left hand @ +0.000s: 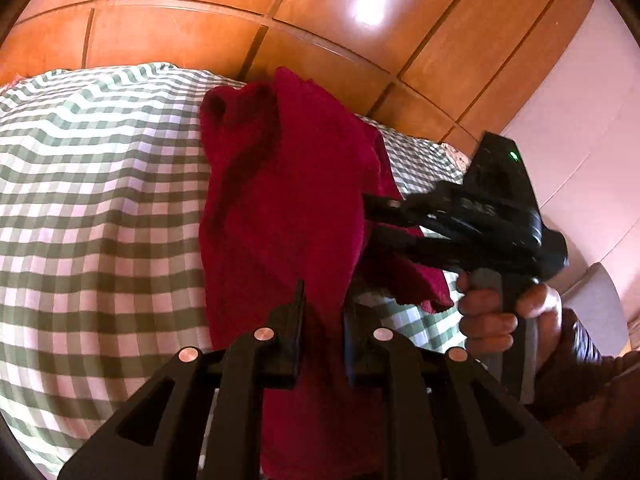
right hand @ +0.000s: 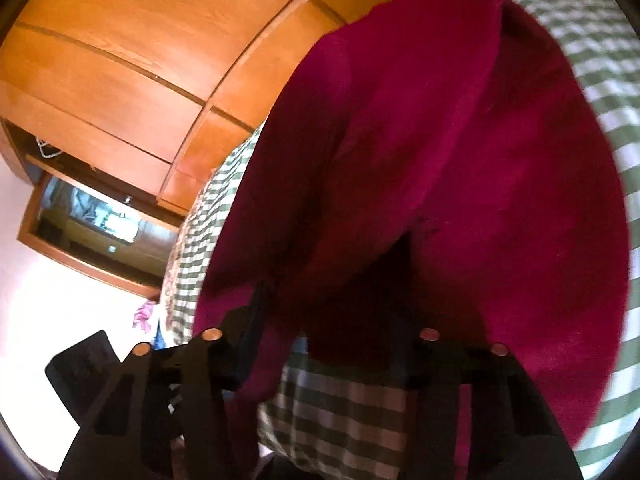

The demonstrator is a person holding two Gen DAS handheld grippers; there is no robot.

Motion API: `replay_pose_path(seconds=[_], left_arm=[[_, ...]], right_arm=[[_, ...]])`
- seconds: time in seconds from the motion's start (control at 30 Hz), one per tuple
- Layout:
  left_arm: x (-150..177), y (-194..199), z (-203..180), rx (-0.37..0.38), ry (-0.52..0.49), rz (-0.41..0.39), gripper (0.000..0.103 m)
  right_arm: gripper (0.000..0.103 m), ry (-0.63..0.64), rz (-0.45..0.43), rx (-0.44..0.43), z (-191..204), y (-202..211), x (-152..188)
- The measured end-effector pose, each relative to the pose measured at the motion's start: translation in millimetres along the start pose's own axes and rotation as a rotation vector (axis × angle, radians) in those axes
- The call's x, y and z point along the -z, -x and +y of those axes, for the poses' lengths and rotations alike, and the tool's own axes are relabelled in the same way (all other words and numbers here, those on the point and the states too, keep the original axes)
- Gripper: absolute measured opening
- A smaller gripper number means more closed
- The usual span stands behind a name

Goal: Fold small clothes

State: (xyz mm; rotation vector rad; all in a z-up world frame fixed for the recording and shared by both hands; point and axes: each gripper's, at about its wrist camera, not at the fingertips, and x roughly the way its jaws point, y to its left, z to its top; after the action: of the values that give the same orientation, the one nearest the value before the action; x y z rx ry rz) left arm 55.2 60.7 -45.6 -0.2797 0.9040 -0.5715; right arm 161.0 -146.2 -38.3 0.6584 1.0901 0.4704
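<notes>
Left tool (left hand: 322,322) clamped nearly shut on a bunched fold of the dark red garment (left hand: 280,184), cloth squeezed between the two pads and trailing down past the frame. Garment rising away from that grip in a long tongue, long axis running straight ahead toward the wooden wardrobe doors (left hand: 224,40), draped over the green-and-white checked bedcover (left hand: 80,184).

Right tool (left hand: 370,216) coming in from the right side, held in a hand (left hand: 504,312), fingers pointing across at the garment's right edge, roughly at mid-length. In its own view, right tool (right hand: 336,320) about half open, red garment (right hand: 440,160) hanging over and between the fingers; pads pressing or not, impossible to tell through the blur and shadow.

Key relation: cloth lying lengthwise ahead of the left tool, sideways to the right one. Right tool nearer the free side edge, so likely the one to take it for the fold.
</notes>
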Motion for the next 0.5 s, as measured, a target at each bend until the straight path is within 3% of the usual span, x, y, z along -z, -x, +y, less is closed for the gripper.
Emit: replay_pose_path(seconds=[0.07, 0.1, 0.13, 0.23, 0.33, 0.43, 0.5], left_arm=[[-1.8, 9.5, 5.0, -0.006, 0.026, -0.019, 0.01], [-3.3, 17.2, 9.9, -0.006, 0.044, -0.036, 0.009], [-5.1, 29.7, 16.2, -0.015, 0.063, -0.06, 0.009], [-17.4, 58.0, 38.8, -0.12, 0.075, -0.128, 0.009], [-43.4, 88.0, 80.9, -0.293, 0.139, -0.205, 0.009], [-73.3, 103.1, 123.2, -0.435, 0.231, -0.258, 0.009], [-92.5, 106.6, 145.7, -0.5, 0.278, -0.285, 0.009]], right_arm=[[0.025, 0.023, 0.024, 0.035, 5.0, -11.0, 0.5], [0.011, 0.032, 0.032, 0.041, 8.0, -12.0, 1.8], [0.007, 0.07, 0.03, 0.059, 15.0, -8.3, 2.1], [0.006, 0.149, -0.004, 0.081, 26.8, 8.9, 1.3], [0.006, 0.244, -0.127, 0.136, 35.8, 63.2, -11.7], [0.006, 0.268, -0.285, 0.277, 22.0, 128.6, -39.9], [0.006, 0.266, -0.379, 0.447, -0.6, 172.1, -70.3]])
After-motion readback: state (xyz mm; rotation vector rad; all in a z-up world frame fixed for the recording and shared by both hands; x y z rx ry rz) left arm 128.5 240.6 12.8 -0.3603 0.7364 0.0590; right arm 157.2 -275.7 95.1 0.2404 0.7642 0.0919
